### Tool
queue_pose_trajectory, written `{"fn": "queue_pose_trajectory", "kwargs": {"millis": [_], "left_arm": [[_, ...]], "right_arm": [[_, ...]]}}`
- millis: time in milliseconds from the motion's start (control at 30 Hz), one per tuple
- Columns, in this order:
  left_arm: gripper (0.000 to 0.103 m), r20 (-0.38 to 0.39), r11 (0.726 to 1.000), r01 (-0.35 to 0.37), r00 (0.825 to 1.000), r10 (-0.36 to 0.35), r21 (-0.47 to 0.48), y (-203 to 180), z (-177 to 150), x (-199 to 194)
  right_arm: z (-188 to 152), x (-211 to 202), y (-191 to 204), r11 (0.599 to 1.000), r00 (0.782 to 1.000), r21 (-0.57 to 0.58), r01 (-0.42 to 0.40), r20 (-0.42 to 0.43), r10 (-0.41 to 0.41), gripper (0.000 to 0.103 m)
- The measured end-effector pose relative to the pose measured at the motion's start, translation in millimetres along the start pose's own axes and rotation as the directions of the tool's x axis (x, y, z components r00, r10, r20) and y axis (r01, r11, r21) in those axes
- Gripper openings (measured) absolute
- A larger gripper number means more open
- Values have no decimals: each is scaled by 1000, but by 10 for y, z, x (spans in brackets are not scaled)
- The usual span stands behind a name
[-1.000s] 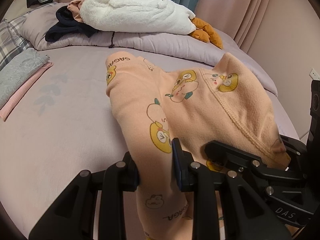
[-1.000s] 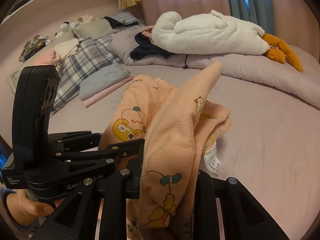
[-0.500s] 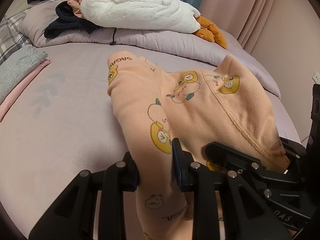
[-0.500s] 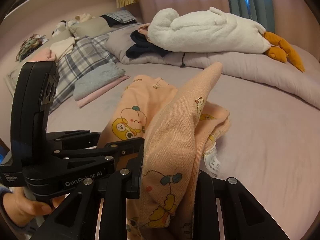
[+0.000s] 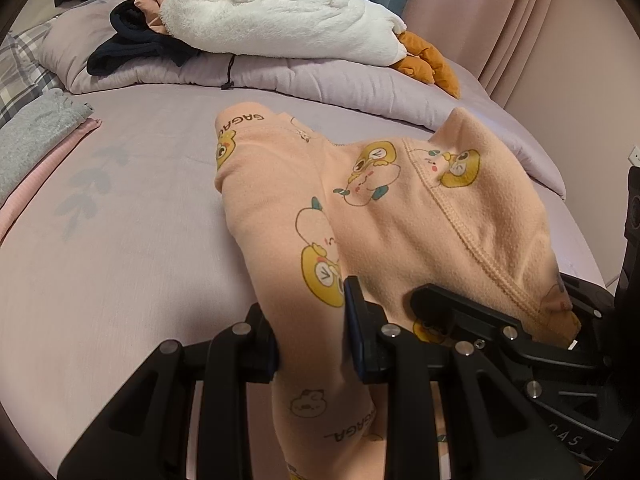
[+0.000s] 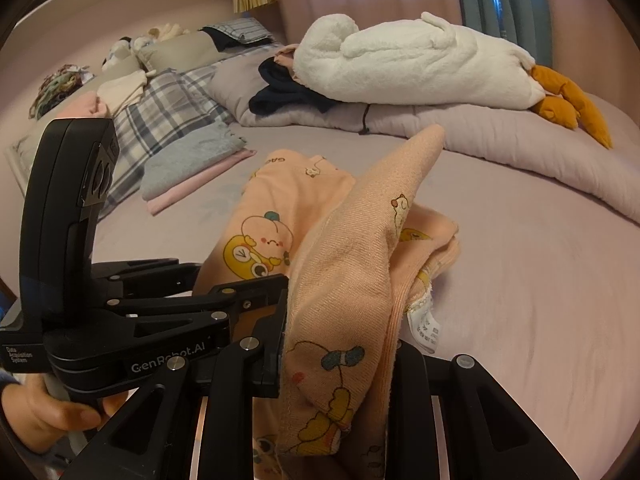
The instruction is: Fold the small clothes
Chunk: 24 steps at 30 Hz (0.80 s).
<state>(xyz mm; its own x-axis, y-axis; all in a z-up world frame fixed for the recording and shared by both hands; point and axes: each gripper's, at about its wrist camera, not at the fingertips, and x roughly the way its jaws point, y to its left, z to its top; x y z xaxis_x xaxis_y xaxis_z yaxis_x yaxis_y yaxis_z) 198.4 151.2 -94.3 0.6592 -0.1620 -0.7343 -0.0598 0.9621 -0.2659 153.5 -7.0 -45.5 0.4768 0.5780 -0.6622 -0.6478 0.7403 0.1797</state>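
Note:
A small peach fleece garment (image 5: 400,208) with yellow cartoon prints is held up over the lilac bed sheet (image 5: 120,240), doubled over on itself. My left gripper (image 5: 310,336) is shut on one bunched part of it, cloth filling the gap between the pads. To its right, the other gripper's black frame (image 5: 520,344) sits close against the cloth. In the right wrist view, my right gripper (image 6: 338,356) is shut on a thick fold of the same garment (image 6: 360,272), whose white care label (image 6: 424,324) hangs free. A hand (image 6: 52,412) holds the left gripper's handle.
A white plush goose (image 5: 280,20) with orange feet lies on a rolled lilac duvet (image 5: 320,80) at the far side, beside a dark garment (image 5: 132,44). A folded grey and pink stack (image 5: 36,148) sits at the left. Plaid pillows (image 6: 168,108) and curtains lie beyond.
Both grippers keep the same hold on the garment. The background has drifted a little in both views; the cloth's shape is unchanged.

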Motion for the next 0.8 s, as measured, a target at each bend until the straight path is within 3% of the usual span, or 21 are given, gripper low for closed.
{"fn": "queue_pose_trajectory", "kwargs": {"millis": [800], "left_arm": [[27,-23,1000,-15,1000,15,-1,79,95,240]], "right_arm": [[34,186,-106,1000,1000,3,13,-21,-13,27]]}}
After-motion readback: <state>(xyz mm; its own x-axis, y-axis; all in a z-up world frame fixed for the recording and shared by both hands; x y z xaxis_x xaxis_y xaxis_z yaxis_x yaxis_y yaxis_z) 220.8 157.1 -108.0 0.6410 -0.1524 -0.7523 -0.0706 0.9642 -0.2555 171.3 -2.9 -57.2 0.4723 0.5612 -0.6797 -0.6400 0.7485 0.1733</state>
